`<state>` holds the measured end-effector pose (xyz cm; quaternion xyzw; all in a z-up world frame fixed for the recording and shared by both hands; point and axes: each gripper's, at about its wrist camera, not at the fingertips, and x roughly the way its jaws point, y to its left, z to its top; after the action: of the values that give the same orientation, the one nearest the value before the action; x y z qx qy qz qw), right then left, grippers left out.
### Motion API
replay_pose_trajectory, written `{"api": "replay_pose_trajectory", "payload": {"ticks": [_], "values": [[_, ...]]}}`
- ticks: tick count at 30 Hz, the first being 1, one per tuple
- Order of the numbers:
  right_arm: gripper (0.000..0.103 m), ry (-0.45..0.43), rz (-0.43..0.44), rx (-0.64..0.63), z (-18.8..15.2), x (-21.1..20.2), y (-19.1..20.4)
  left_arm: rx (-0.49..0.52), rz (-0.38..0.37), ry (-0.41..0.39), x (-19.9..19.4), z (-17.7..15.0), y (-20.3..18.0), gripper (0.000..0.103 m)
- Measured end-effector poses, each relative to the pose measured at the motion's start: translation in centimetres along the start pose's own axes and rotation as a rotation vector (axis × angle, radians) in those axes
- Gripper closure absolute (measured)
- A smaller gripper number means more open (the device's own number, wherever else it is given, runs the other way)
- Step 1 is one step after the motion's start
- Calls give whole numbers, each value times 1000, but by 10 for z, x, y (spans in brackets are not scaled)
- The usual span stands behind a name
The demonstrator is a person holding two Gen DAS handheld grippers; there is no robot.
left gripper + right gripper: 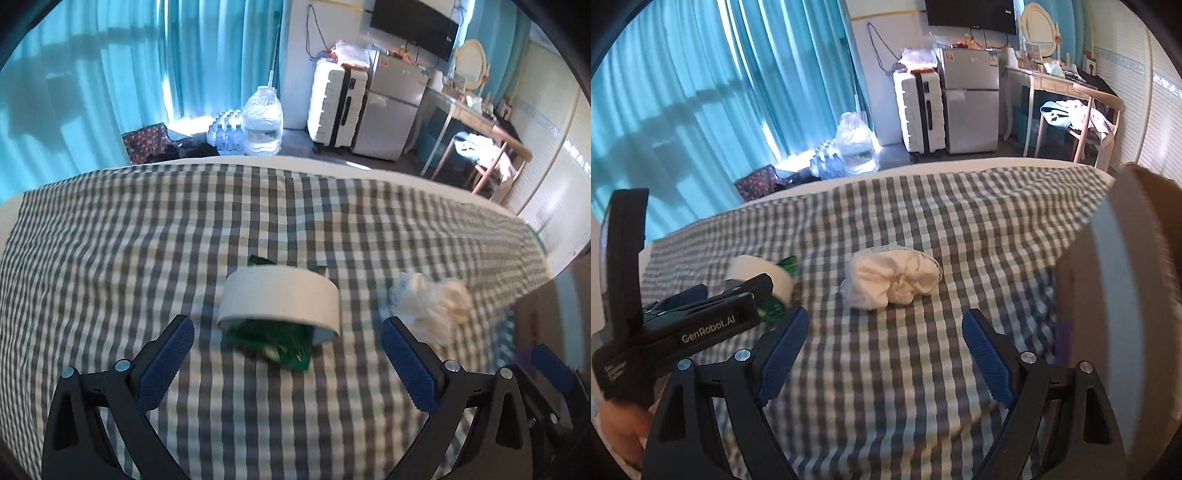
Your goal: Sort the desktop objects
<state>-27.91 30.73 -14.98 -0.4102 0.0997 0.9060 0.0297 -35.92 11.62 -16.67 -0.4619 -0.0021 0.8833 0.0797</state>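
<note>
A white tape roll (279, 298) lies on the checked cloth (147, 240), resting on a green snack packet (273, 341). My left gripper (288, 362) is open just in front of them, its jaws wide apart. A white scrunched hair tie with netting (432, 304) lies to the right of the roll. In the right wrist view the same hair tie (892, 278) lies ahead of my open, empty right gripper (884, 354). The tape roll (761, 275) and packet (775, 306) show at the left, partly hidden by the left gripper's body (683, 321).
A cardboard box (1115, 280) stands close on the right edge of the cloth. Beyond the far edge are blue curtains, water bottles (262, 123), a white suitcase (338, 107), a small fridge and a desk with a chair.
</note>
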Motion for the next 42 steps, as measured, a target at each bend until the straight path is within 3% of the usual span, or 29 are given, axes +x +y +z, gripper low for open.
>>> {"api": "replay_pose_trajectory", "payload": {"ticks": [5, 6, 7, 9, 13, 20, 25, 27, 28, 30, 32, 34, 37, 39, 42], "values": [[18, 57, -12, 1, 11, 59, -3, -3, 2, 25, 33, -1, 5, 1], [24, 78, -6, 7, 13, 68, -4, -4, -10, 24, 37, -2, 7, 12], [52, 104, 10, 8, 14, 77, -4, 3, -23, 25, 39, -3, 9, 20], [82, 157, 17, 5, 15, 92, -4, 26, -41, 32, 41, -6, 12, 20], [92, 162, 27, -4, 9, 89, -4, 76, -35, 8, 24, -11, 16, 20], [95, 173, 65, 17, -13, 44, -11, 59, -48, 58, -16, -14, 30, 20], [95, 179, 82, 15, -29, 2, -12, 17, -63, 199, -40, -26, 43, 20], [95, 154, 93, 8, -34, -20, -10, -42, -107, 133, -66, -37, 55, 20], [95, 141, 101, 9, -35, -28, -9, -82, -131, 53, -88, -43, 62, 20], [95, 108, 113, 18, -38, -51, -9, -84, -98, -43, -117, -50, 68, 20], [95, 82, 118, 6, -41, -70, -7, -55, -56, -207, -159, -62, 69, 20], [95, 40, 109, -8, -43, -89, -3, -52, -92, -309, -191, -72, 70, 20], [95, 18, 124, -21, -49, -113, 4, -46, -98, -347, -219, -78, 72, 19], [95, 5, 136, -31, -51, -127, 11, -46, -86, -323, -230, -80, 73, 19], [95, -6, 155, -51, -55, -142, 23, 19, -75, -365, -247, -82, 63, 19]]}}
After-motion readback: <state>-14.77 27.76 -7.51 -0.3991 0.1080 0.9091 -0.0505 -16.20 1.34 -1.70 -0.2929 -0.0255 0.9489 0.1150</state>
